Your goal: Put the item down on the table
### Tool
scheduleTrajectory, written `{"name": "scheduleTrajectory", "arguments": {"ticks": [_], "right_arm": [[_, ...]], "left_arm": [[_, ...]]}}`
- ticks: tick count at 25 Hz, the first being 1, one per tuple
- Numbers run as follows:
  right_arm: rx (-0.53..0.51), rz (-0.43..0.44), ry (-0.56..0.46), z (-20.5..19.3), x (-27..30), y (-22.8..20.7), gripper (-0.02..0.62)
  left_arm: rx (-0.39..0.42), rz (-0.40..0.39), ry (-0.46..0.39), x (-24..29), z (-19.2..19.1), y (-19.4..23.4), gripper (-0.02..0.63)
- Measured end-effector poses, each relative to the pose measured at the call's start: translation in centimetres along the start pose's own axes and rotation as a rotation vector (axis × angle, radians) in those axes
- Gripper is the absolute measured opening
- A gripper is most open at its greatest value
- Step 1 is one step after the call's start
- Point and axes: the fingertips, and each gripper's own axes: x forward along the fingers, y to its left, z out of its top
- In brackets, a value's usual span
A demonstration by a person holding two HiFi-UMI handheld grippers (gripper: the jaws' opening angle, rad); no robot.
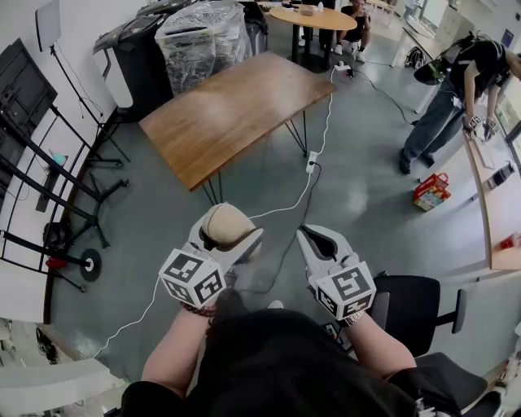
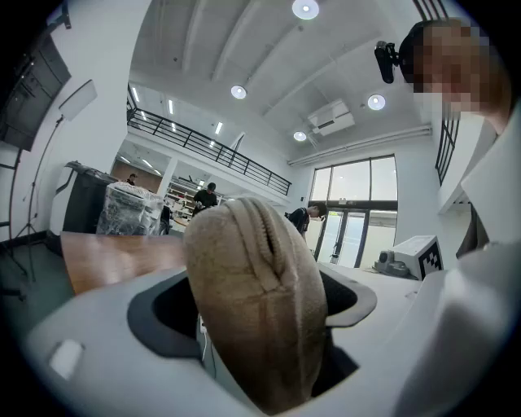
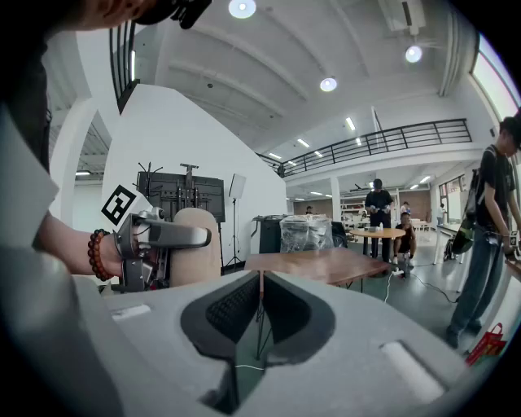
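A beige, rounded fabric pouch [image 1: 221,225] with a seam down its middle [image 2: 248,277] stands upright between the jaws of my left gripper [image 1: 230,238], which is shut on it and holds it in the air above the grey floor. The pouch fills the centre of the left gripper view [image 2: 256,313]. My right gripper [image 1: 309,238] is beside it, shut, with nothing between its pads [image 3: 260,281]. The right gripper view shows the pouch [image 3: 197,248] off to its left. The brown wooden table [image 1: 236,106] stands ahead, a good way beyond both grippers [image 3: 326,262].
A white cable and power strip [image 1: 312,161] run across the floor by the table. A black office chair [image 1: 423,301] sits at my right. Black stands [image 1: 49,171] line the left wall. A plastic-wrapped bundle [image 1: 203,32] and a round table [image 1: 313,18] lie beyond; a person [image 1: 456,89] stands far right.
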Motion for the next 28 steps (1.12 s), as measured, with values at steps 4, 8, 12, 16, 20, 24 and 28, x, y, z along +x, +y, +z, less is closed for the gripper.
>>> {"name": "scheduleTrajectory", "arguments": {"ticks": [4,8,12,16,20,24,28], "right_arm": [[-0.007,-0.007,-0.011,0.5,0.8,-1.1,0.006],[-0.008,-0.009,-0.014,0.7,1.7,-1.8,0.015],[-0.006,-0.008,-0.007,0.9,3.4,-2.8,0.031],[-0.006,-0.008,0.010,1.3,6.0,-4.0,0.039],[-0.001,-0.010,0.027,2.0,9.2,-5.1,0.044],[0.001,-0.020,0.036,2.9,13.1,-6.1,0.048],[0.005,-0.031,0.047,4.1,17.4,-6.9,0.052]], "left_arm": [[0.010,-0.015,-0.012,1.5,0.9,0.5,0.439],[0.005,-0.030,-0.019,2.9,1.5,1.3,0.439],[-0.011,-0.042,-0.022,4.5,1.8,3.0,0.439],[-0.030,-0.050,-0.024,6.4,2.6,5.5,0.439],[-0.054,-0.056,-0.015,8.2,3.2,8.6,0.439],[-0.072,-0.067,-0.008,10.0,4.3,12.4,0.438],[-0.086,-0.084,0.004,11.7,5.6,16.4,0.437]]}}
